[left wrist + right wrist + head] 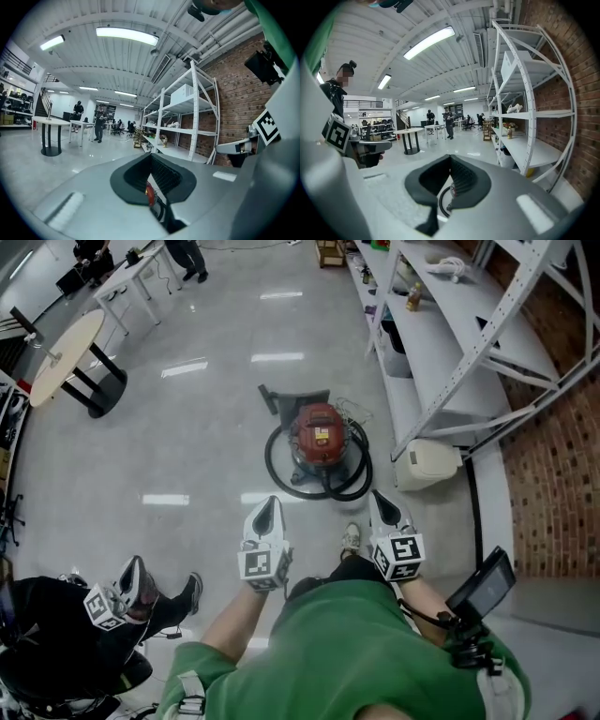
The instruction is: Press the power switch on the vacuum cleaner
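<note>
The red vacuum cleaner (319, 434) stands on the floor (202, 442) straight ahead, beyond and between the left hand-held gripper (270, 505) and right hand-held gripper (380, 500), both pinched closed and empty, neither clearly nearer.

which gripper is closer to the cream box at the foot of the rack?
Right. The right gripper sits just short and left of the cream box; the left gripper is much farther left, on the other side of the vacuum cleaner.
</note>
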`<state>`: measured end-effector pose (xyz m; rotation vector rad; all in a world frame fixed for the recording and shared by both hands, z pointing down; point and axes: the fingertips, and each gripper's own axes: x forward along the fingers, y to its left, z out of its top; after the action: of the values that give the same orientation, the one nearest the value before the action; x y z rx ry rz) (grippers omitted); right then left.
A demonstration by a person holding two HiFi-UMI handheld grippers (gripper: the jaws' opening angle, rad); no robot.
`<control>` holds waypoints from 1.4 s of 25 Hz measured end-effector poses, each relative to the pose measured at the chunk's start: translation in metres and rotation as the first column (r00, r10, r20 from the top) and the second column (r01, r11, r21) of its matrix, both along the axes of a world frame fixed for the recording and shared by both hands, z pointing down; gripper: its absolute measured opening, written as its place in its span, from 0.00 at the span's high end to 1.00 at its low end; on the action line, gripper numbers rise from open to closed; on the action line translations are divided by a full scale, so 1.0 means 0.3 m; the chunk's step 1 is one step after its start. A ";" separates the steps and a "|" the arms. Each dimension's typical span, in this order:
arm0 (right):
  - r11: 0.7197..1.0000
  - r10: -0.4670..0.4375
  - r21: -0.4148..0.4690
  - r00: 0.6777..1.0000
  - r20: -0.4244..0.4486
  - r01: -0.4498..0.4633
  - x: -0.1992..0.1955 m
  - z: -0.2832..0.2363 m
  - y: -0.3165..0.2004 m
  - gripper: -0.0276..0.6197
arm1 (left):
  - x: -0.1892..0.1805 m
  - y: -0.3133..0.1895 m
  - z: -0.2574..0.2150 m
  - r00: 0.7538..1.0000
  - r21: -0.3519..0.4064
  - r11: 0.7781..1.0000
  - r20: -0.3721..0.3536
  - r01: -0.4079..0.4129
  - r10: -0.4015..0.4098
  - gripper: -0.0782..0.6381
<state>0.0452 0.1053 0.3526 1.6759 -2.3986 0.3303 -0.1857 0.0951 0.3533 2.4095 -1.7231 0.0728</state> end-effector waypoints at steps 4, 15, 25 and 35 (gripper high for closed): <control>1.000 0.016 -0.006 1.000 -0.004 -0.016 0.049 -0.051 0.025 0.95 | 0.025 0.004 -0.074 1.000 -0.007 1.000 -0.002 -0.012 0.012 0.88; 1.000 -0.015 -0.004 1.000 -0.007 0.015 0.159 -0.064 0.059 0.95 | 0.149 0.029 -0.101 1.000 0.007 1.000 -0.003 -0.014 0.014 0.88; 1.000 -0.006 0.006 1.000 0.002 0.005 0.229 -0.072 0.142 0.95 | 0.234 0.094 -0.070 0.999 0.020 0.999 0.021 -0.029 0.029 0.88; 1.000 -0.012 0.008 1.000 0.006 0.012 0.278 -0.083 0.207 0.95 | 0.329 0.148 -0.099 0.999 0.002 0.999 0.006 -0.053 0.053 0.88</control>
<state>0.1285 0.1675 0.3276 1.6656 -2.4163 0.3248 -0.0871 0.1395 0.3235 2.4586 -1.6631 0.0854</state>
